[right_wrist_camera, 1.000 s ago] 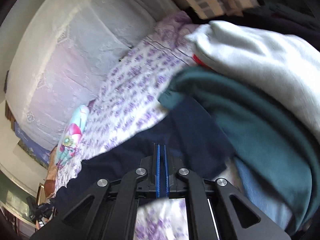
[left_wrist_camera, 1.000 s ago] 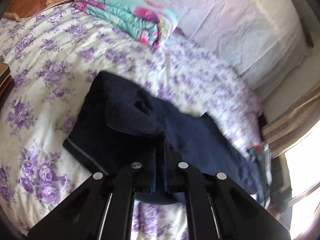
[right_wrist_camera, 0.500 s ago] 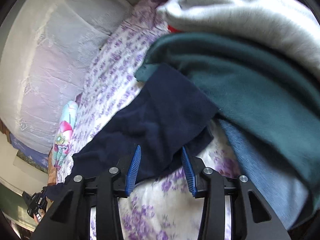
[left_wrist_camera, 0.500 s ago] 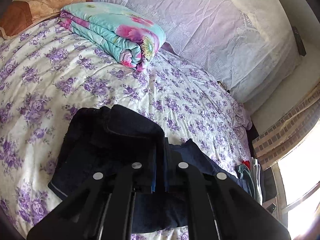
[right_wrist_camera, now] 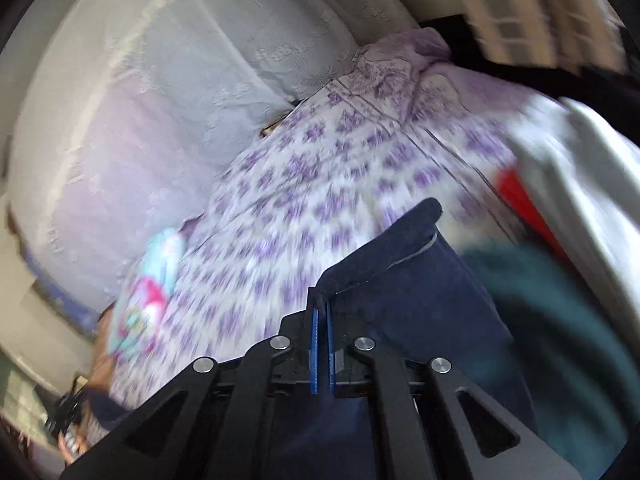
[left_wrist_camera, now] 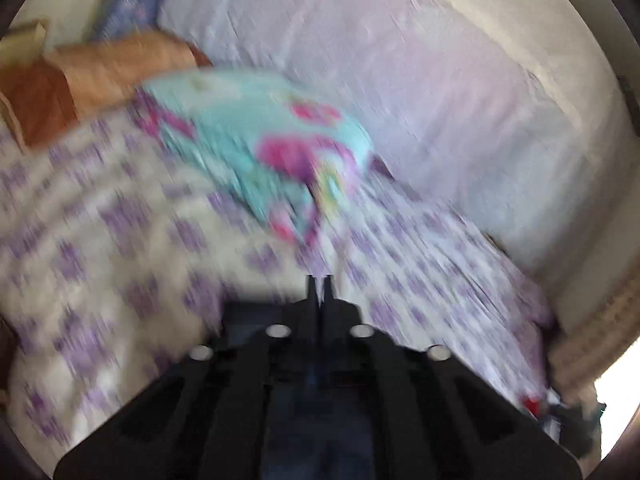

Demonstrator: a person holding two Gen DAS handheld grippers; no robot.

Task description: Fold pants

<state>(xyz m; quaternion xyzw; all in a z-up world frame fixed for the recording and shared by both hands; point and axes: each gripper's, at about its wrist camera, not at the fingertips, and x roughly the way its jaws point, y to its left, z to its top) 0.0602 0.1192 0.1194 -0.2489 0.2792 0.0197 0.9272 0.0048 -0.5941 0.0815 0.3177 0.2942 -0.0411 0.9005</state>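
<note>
1. Fingers (right_wrist_camera: 313, 344) of the right gripper (right_wrist_camera: 320, 312), lined with blue pads, are pressed together on a fold of the dark navy fabric pants (right_wrist_camera: 404, 280). Half a second ago they stood spread over the cloth; they have just been closing, and cloth is now caught between the tips.
2. Fingers (left_wrist_camera: 310, 292) of the left gripper (left_wrist_camera: 319, 292) are pressed together as in both earlier frames. Dark navy cloth shows just below and behind them, but the blur hides whether any is pinched.
3. In the left wrist view the pants (left_wrist_camera: 256, 320) filled the lower middle a second ago; now only a dark strip shows at the gripper's base, and the folded turquoise blanket with pink flowers (left_wrist_camera: 264, 152) sits nearer the centre.
4. In the right wrist view the pants run as a long band from the lower middle up to the right. A hemmed end with a pale stitch line points toward the upper right, over the white bed sheet with purple flowers (right_wrist_camera: 312, 184).
5. Beside the pants on the right lie a dark green garment (right_wrist_camera: 560, 320), a red item (right_wrist_camera: 520, 196) and a white cloth (right_wrist_camera: 592, 160).
6. Behind the bed hangs a white lace-patterned cover (right_wrist_camera: 192, 80).
</note>
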